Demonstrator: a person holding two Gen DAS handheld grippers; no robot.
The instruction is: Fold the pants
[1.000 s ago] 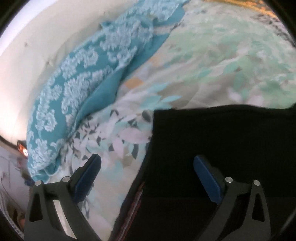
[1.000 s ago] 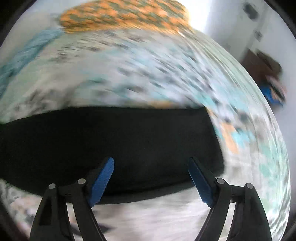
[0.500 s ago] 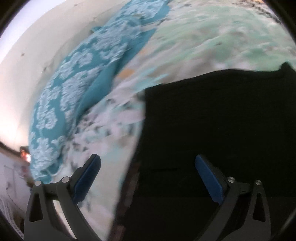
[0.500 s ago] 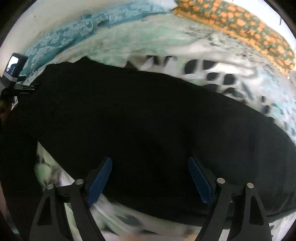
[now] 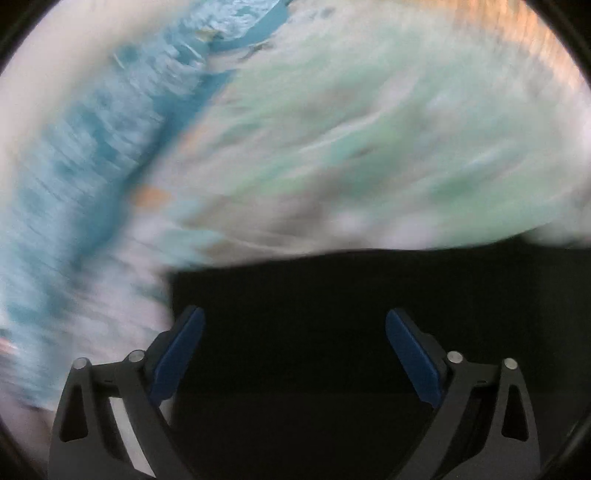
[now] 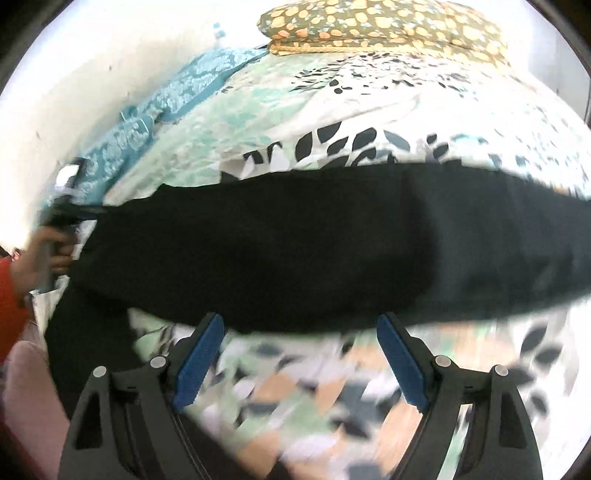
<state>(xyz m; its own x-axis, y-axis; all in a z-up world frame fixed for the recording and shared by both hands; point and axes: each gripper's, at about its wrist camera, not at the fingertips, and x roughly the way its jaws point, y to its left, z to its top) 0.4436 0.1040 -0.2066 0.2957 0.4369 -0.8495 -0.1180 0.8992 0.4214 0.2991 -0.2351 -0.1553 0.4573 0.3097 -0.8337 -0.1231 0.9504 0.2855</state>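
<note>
Swung back since half a second ago: right gripper (image 6: 299,345), spread wide, over bedspread (image 6: 325,384) beside black pants (image 6: 280,243) near edge; left gripper (image 5: 295,343) likewise gaping (view blurred).

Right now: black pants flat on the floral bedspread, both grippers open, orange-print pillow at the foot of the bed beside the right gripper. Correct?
Not quite. In the right wrist view the orange-print pillow lies at the far end of the bedspread, beyond the black pants, well away from the right gripper. The rest holds; the left gripper is open too.
</note>
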